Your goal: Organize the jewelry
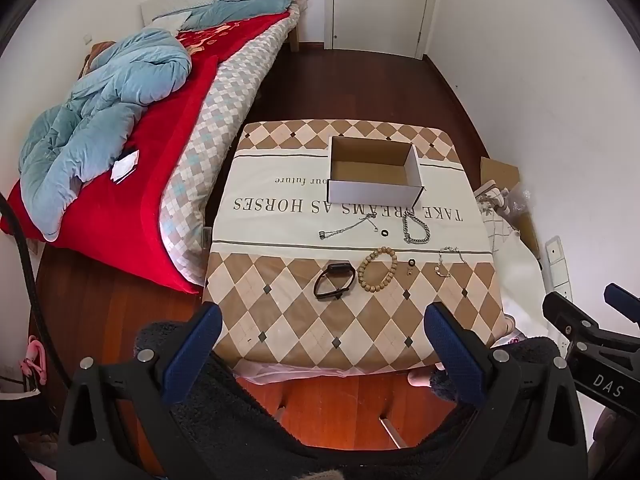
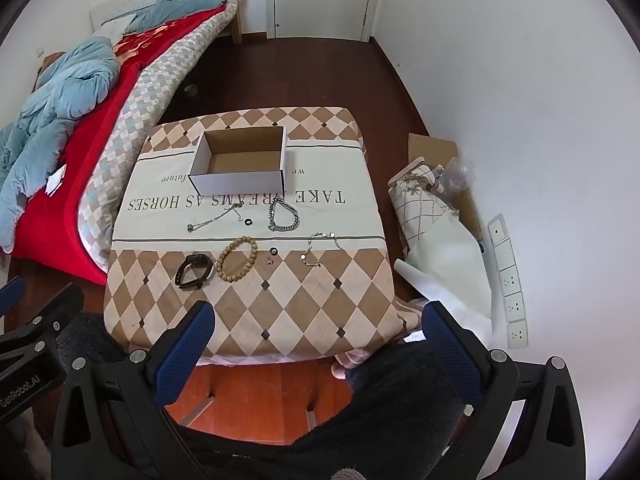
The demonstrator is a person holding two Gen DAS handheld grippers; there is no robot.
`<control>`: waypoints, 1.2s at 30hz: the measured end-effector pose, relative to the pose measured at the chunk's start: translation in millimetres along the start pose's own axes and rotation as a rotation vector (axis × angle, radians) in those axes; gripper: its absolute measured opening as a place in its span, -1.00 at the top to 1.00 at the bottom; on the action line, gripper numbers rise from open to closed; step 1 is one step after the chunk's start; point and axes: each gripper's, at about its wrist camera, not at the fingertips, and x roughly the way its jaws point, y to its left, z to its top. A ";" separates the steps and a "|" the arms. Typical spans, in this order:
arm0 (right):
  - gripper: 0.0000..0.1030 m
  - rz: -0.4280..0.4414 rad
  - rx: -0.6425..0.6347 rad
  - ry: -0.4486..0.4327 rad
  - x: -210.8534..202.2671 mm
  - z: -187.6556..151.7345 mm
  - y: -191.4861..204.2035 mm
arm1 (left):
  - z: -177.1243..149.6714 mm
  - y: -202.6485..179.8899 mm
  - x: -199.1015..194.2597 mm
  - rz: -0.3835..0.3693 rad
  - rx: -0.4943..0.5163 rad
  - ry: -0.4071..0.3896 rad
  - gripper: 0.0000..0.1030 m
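A bed [image 1: 132,184] is lying at the far left, carrying a red blanket [image 1: 120,232] and a blue quilt [image 1: 100,108]. Just right of it the worktop [image 1: 280,320] is standing under a diamond-patterned cloth. The left gripper [image 1: 322,344] is hovering short of the worktop's near edge, its jaws standing wide apart and holding nothing. On the cloth, running left to right in the near row, a black watch [image 1: 334,280] is lying beside a bead bracelet [image 1: 378,270], then a small dark ring [image 1: 411,262], then a thin silver bracelet [image 1: 450,262]. Behind them a thin chain [image 1: 352,227] is stretching toward a second small ring [image 1: 385,233], with a heavy silver chain [image 1: 416,228] coiling to its right. Farther back an open cardboard box [image 1: 374,170] is sitting upright with nothing visible inside, apart from all the jewelry except the heavy chain, which is reaching up close to its front wall. The right gripper [image 2: 316,340] is hanging near the worktop's front right corner, its jaws likewise spread wide with nothing between them. At the far right a folded cloth bundle [image 2: 424,200] is resting on the floor beside a white power strip [image 2: 510,280] along the wall.
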 end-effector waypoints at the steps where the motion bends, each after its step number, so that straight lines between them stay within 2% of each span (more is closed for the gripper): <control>1: -1.00 0.004 0.001 0.000 0.0 0.0 0.0 | 0.0 0.2 0.2 -0.001 -0.001 0.000 -1.00; 36: -1.00 -0.005 0.001 -0.004 -2.4 -0.8 -2.0 | 3.2 -5.2 -3.8 -0.009 0.001 -0.012 -1.00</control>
